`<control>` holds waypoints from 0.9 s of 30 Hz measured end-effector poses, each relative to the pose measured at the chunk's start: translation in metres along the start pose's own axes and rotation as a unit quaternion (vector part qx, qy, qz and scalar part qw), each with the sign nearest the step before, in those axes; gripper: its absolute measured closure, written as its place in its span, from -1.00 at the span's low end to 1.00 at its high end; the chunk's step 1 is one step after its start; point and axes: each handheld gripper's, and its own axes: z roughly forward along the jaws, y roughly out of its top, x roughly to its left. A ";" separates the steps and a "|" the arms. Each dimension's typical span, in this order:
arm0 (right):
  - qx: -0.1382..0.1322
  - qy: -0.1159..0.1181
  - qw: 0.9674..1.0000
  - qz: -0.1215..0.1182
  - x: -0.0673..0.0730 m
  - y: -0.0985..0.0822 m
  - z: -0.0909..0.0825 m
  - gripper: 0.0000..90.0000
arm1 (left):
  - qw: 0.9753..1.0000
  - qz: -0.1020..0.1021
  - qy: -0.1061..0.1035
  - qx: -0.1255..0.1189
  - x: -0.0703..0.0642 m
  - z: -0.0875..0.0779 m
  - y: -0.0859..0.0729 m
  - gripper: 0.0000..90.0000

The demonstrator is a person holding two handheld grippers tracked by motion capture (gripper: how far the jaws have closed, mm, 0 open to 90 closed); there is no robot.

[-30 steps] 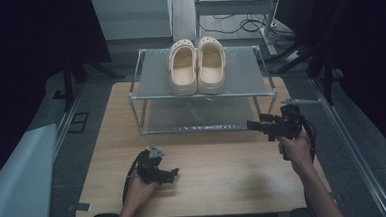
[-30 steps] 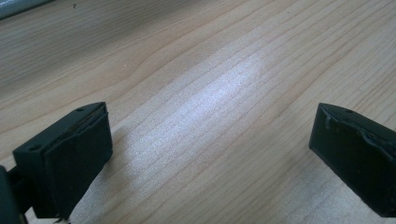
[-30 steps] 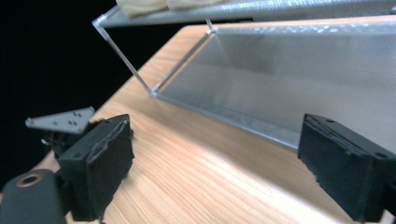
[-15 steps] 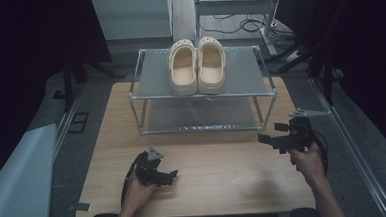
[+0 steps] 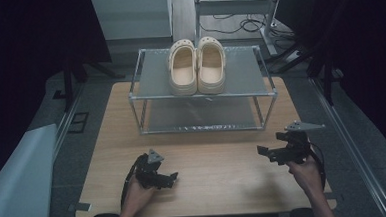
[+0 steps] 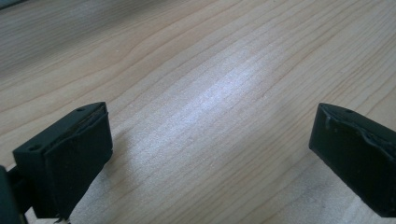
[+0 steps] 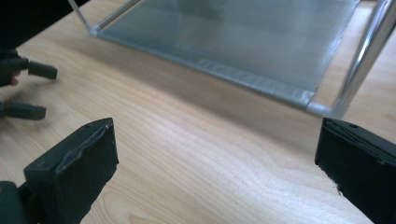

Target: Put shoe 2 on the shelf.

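A pair of cream clogs (image 5: 197, 66) stands side by side on the top shelf of a metal rack (image 5: 205, 95), toes pointing away. My left gripper (image 5: 171, 179) rests low over the wooden table (image 5: 225, 187) at the front left; in the left gripper view it (image 6: 210, 149) is open with bare wood between its jaws. My right gripper (image 5: 262, 152) hovers at the front right, pointing left. In the right gripper view it (image 7: 217, 168) is open and holds nothing, with the rack's lower shelf (image 7: 243, 37) ahead.
The rack's front right leg (image 7: 364, 60) stands close ahead of the right gripper. The other gripper (image 7: 28, 88) lies far left in the right gripper view. A pale sheet (image 5: 19, 182) lies on the floor to the left, and cables (image 5: 236, 23) lie behind the rack.
My right gripper has pulled back from the rack's right front corner toward the table's near edge. The left gripper and the clogs have stayed put.
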 end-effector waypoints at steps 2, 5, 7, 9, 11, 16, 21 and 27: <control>0.005 -0.001 1.000 -0.003 0.001 -0.005 0.005 -1.00 | 1.000 -0.001 0.000 -0.001 -0.001 0.000 0.000 -1.00; 0.011 -0.006 1.000 -0.009 0.003 -0.011 0.011 -1.00 | 1.000 0.000 -0.002 -0.001 -0.001 0.001 0.000 -1.00; 0.015 -0.005 1.000 -0.011 0.004 -0.015 0.016 -1.00 | 1.000 0.001 -0.002 -0.001 -0.002 0.001 0.000 -1.00; 0.019 -0.003 1.000 -0.013 0.005 -0.020 0.022 -1.00 | 1.000 0.002 -0.002 0.000 -0.002 0.002 0.000 -1.00; 0.027 -0.004 1.000 -0.014 0.006 -0.025 0.028 -1.00 | 1.000 0.004 -0.003 0.000 -0.003 0.003 0.000 -1.00; 0.044 -0.013 0.999 -0.028 0.010 -0.035 0.041 -1.00 | 1.000 0.012 -0.002 0.005 -0.005 0.004 0.000 -1.00; 0.064 -0.022 0.996 -0.052 0.015 -0.044 0.055 -1.00 | 1.000 0.016 -0.001 0.007 -0.007 0.005 0.000 -1.00; 0.085 -0.024 0.993 -0.084 0.021 -0.055 0.070 -1.00 | 1.000 0.025 0.001 0.011 -0.009 0.007 0.000 -1.00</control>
